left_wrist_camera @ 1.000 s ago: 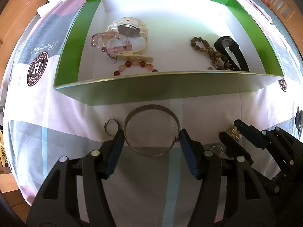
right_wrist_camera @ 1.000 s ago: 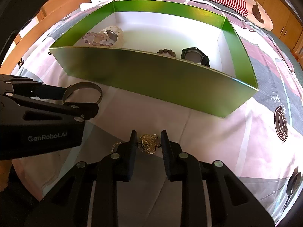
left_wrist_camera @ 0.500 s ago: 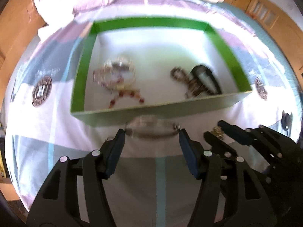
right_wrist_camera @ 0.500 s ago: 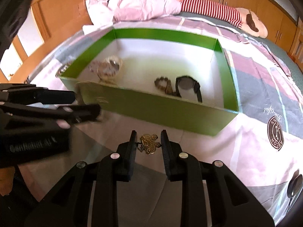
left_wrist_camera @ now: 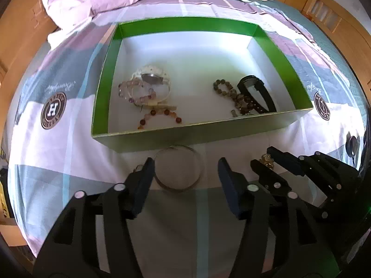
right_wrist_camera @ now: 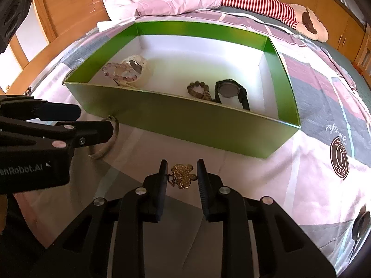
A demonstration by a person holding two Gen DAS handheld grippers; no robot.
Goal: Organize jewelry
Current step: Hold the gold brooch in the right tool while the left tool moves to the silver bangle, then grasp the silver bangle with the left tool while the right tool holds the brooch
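Your right gripper (right_wrist_camera: 181,176) is clamped on the gold brooch (right_wrist_camera: 182,175), just short of the green box's (right_wrist_camera: 185,118) near wall; carry it over that wall. Your left gripper (left_wrist_camera: 185,173) gapes wide around the silver bangle (left_wrist_camera: 178,168), lying before the same wall, not pinching it

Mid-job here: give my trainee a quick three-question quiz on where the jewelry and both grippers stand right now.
1. True or false: the metal bangle lies inside the green box.
2. What sits between the fingers of the right gripper? A) black watch B) gold brooch C) bead bracelet
3. Fill in: the black watch lies in the box's ____ half in the left wrist view.

Key
1. False: it lies on the bedspread before the box, between the left gripper's open fingers.
2. B, the gold brooch.
3. Right.
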